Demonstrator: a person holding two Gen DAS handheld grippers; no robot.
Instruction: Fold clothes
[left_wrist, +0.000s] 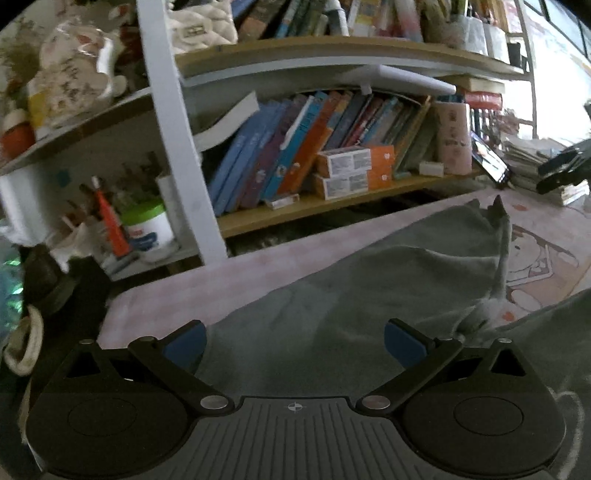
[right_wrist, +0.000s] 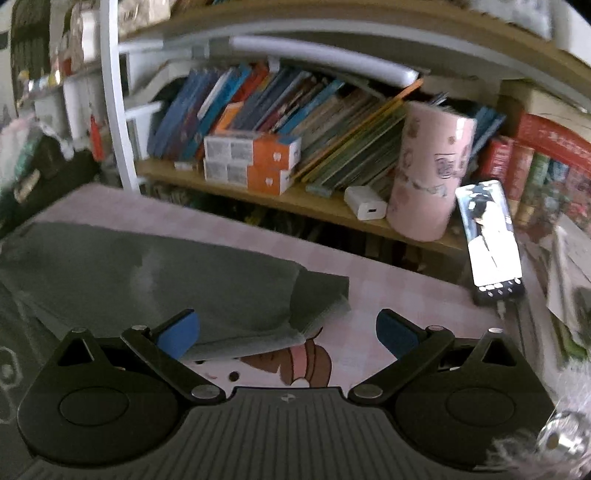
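Garment (right_wrist: 155, 273) on table (right_wrist: 388, 295), bookshelf (right_wrist: 295, 199) behind, phone (right_wrist: 491, 236) right.

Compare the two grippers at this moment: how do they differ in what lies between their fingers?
The left gripper hovers over the grey garment, cloth filling the gap between its fingers. The right gripper sits at the garment's folded corner, with the pink cartoon-print mat showing between its fingers. Both are wide open, have blue pads and grip nothing.

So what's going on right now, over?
Left tool open, right tool open, both empty. Grey garment lies on the pink mat, partly folded, one corner sticking up. Phone beside it, not in the way.
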